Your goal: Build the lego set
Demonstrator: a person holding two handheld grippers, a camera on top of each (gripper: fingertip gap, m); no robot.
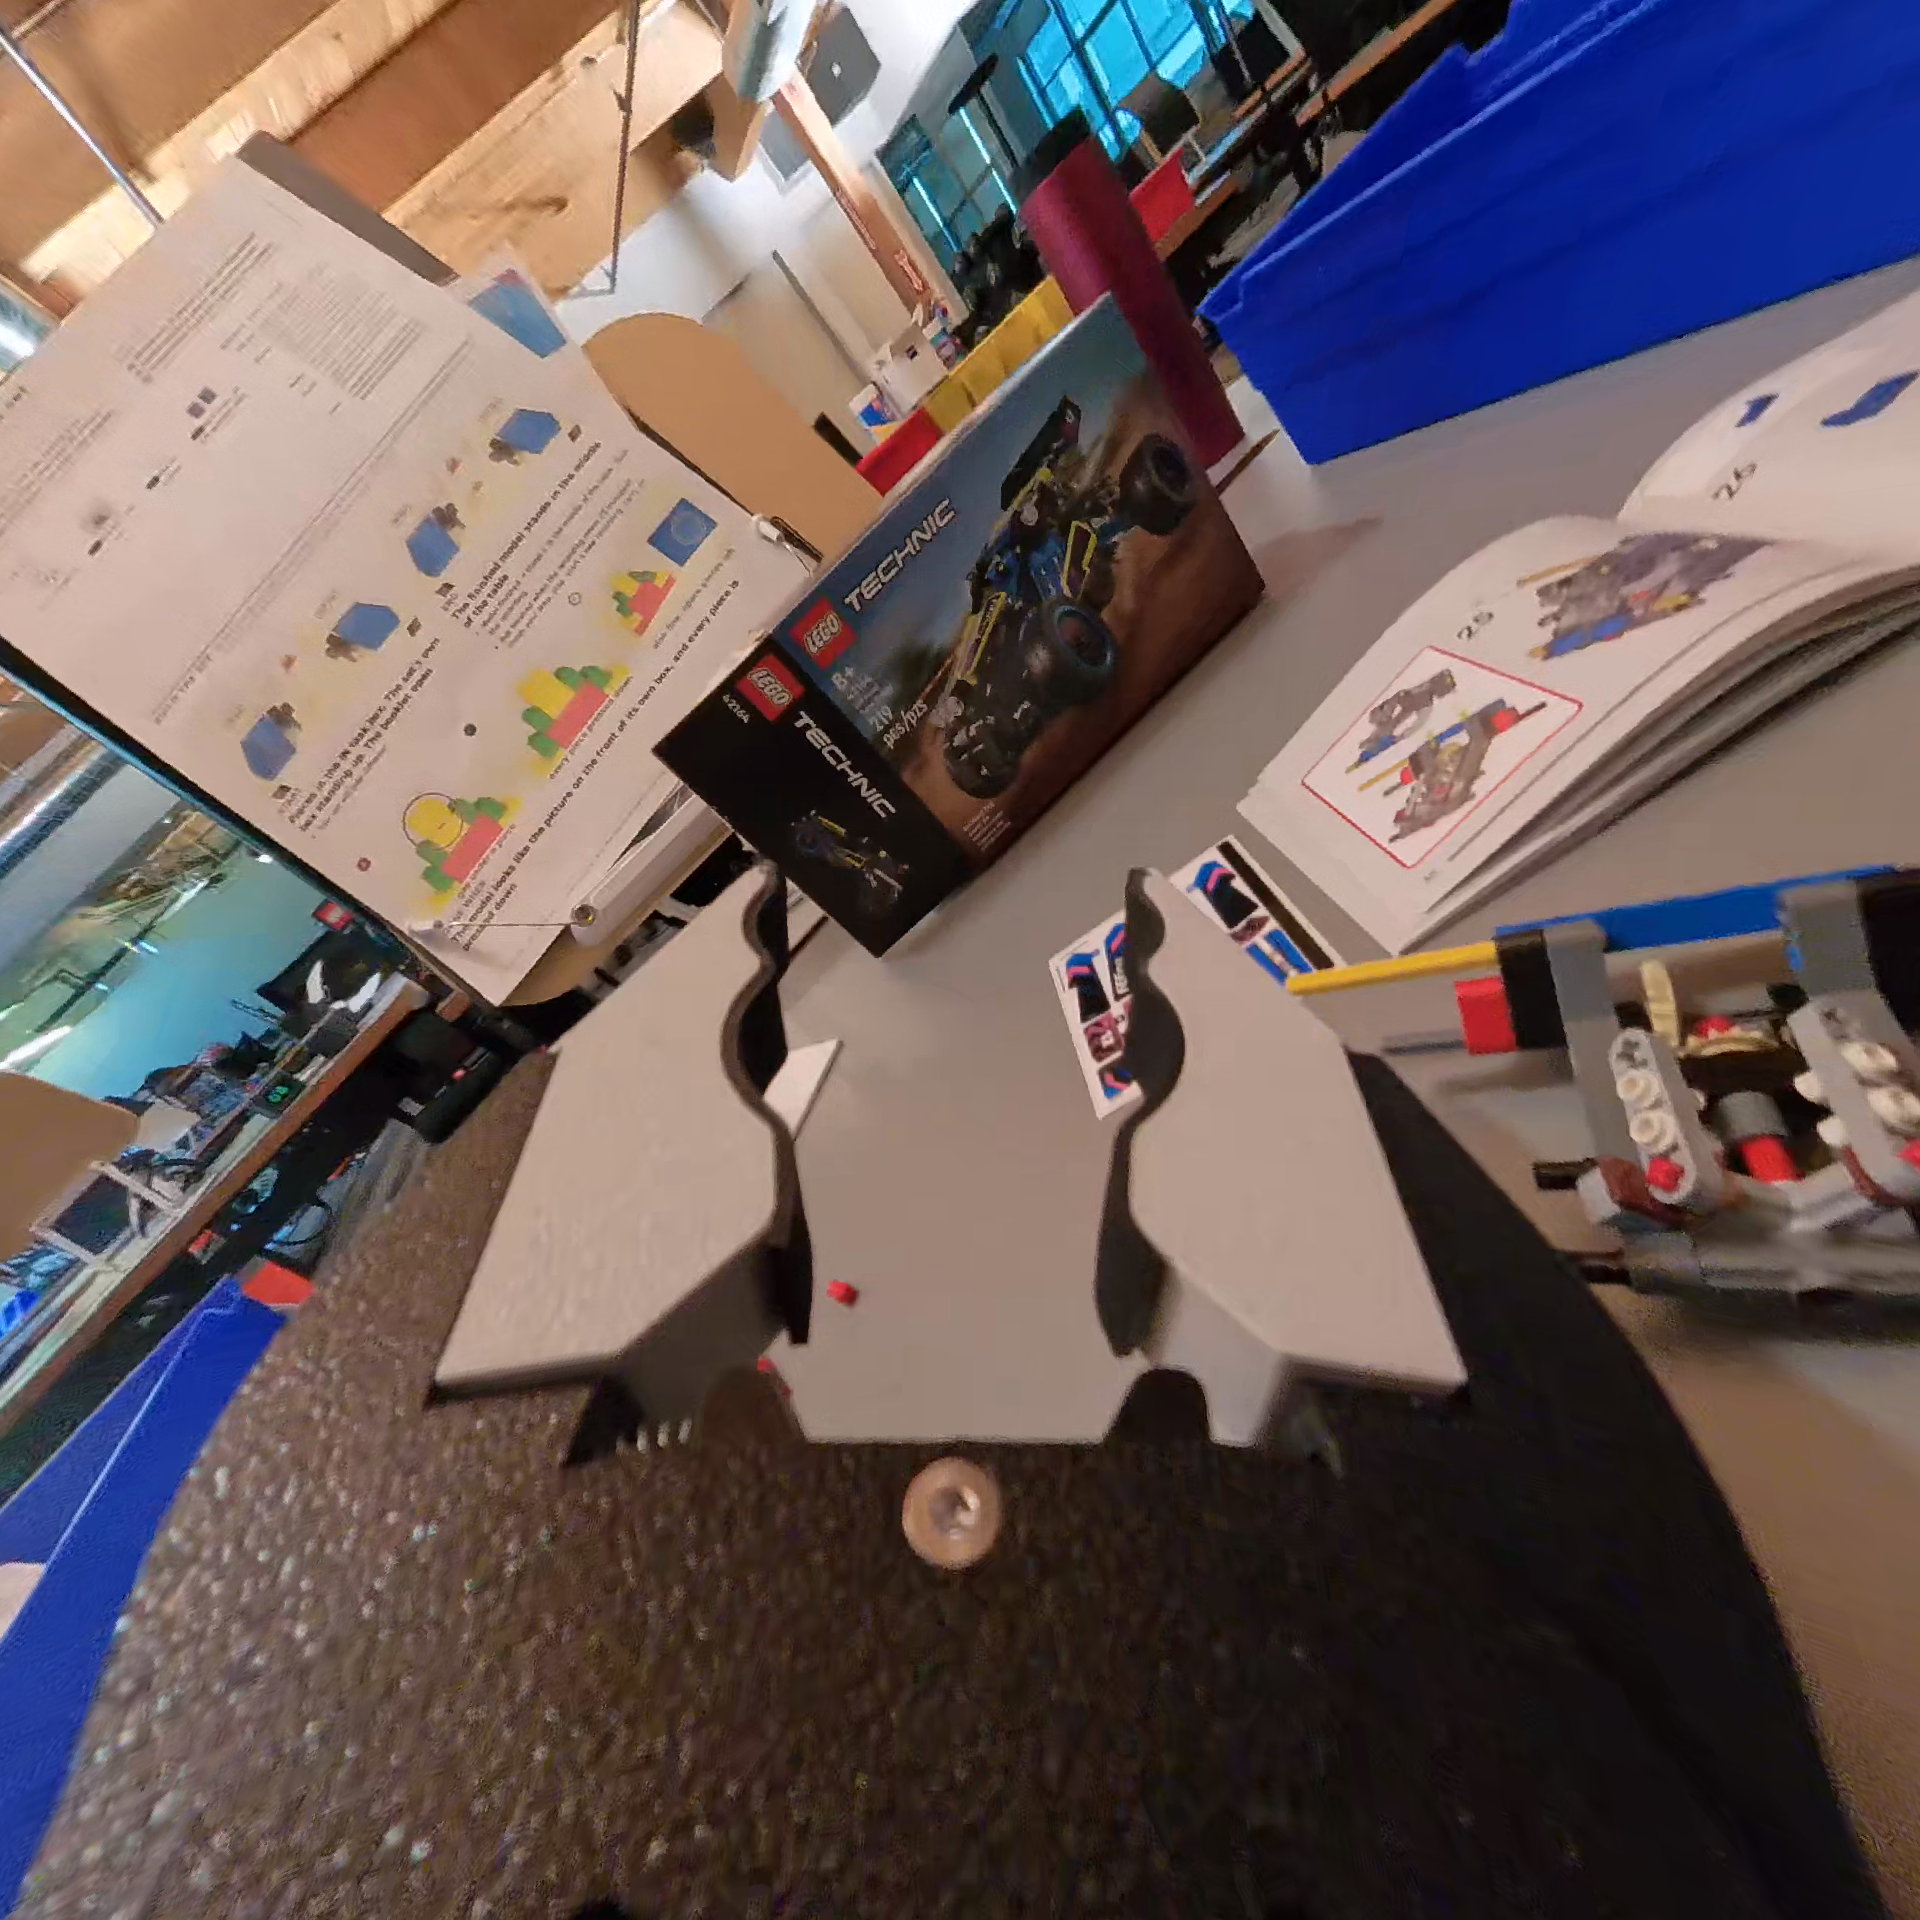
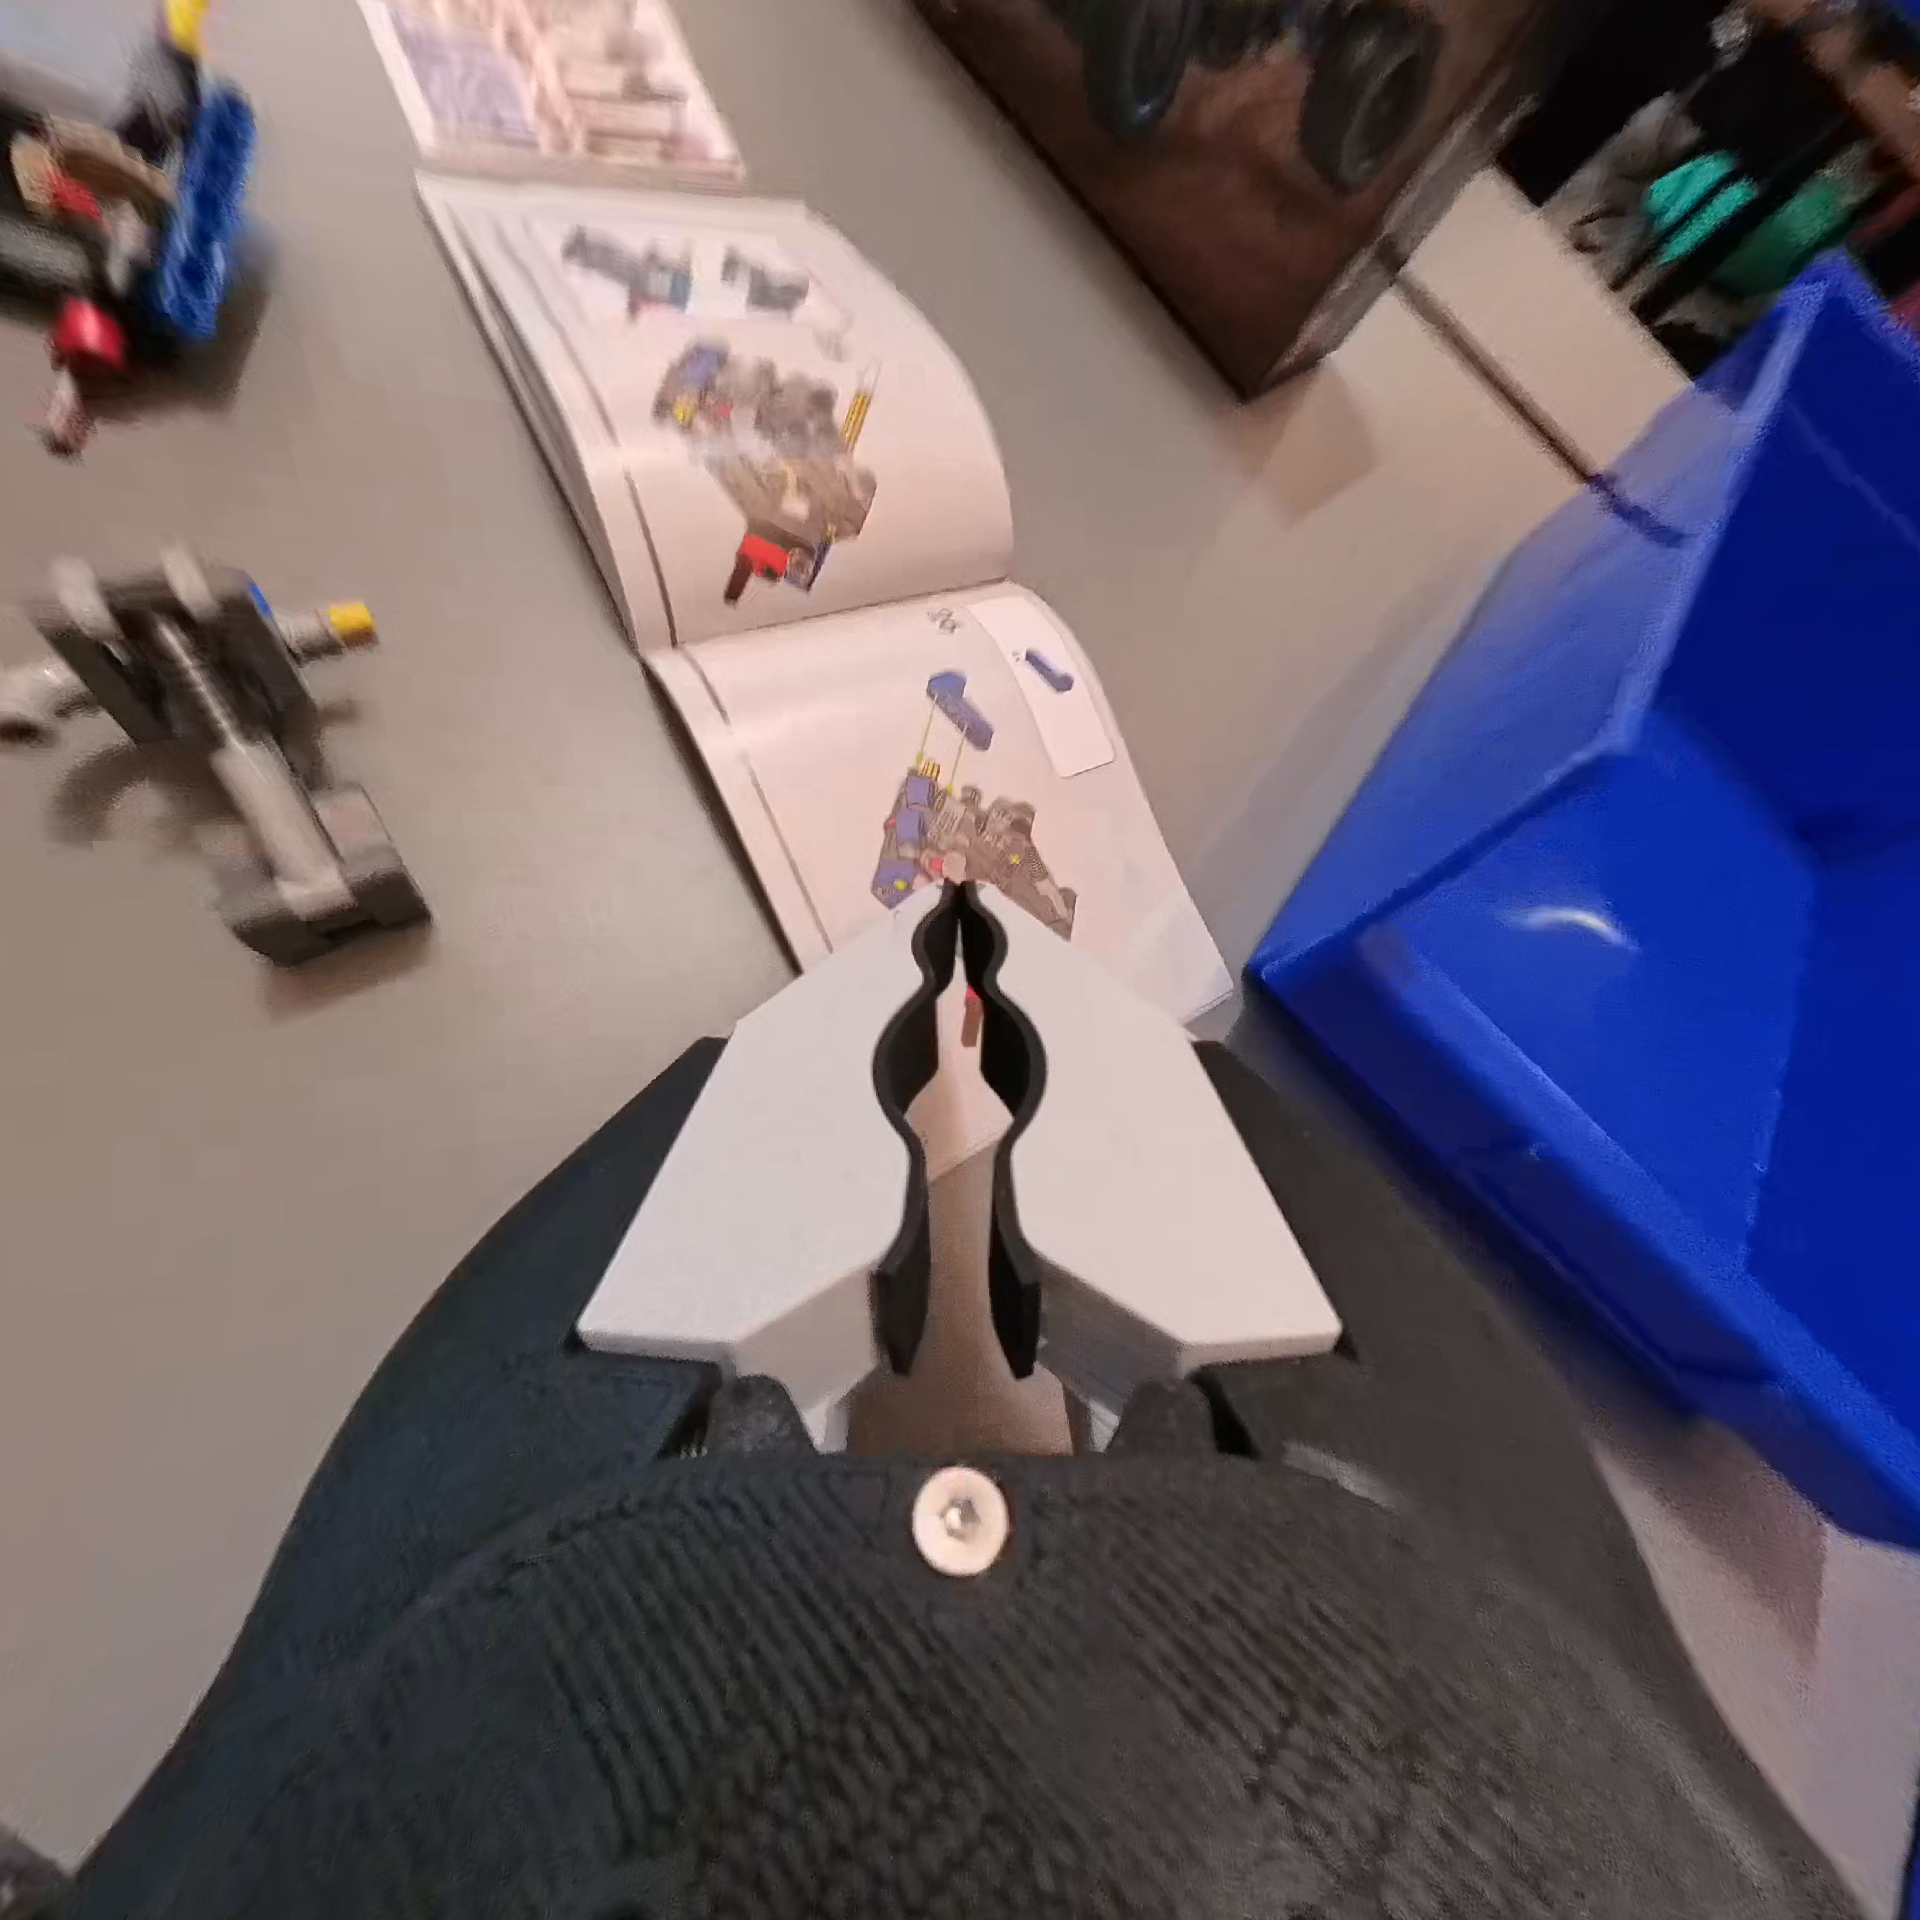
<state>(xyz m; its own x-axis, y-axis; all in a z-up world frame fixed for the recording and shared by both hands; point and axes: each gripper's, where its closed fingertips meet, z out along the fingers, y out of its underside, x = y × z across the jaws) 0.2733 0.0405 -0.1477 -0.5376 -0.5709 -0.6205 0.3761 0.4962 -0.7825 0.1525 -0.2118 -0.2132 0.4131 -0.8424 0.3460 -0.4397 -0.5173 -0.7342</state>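
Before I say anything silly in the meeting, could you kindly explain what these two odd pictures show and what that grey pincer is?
There is no robot here: a person holds a two-finger gripper in each hand, and a wide-angle camera on each looks forward along its fingers. One picture comes from each gripper.

In the left wrist view, the left gripper is open and empty above a grey table. Ahead stands the lego box, with a sticker sheet beside it, an open instruction booklet to the right, and the part-built model at the right edge.

In the right wrist view, the right gripper has its tips together over the same instruction booklet. Something tiny may be pinched there, but I cannot tell. A blue bin sits to its right, and a small grey sub-assembly lies to its left.
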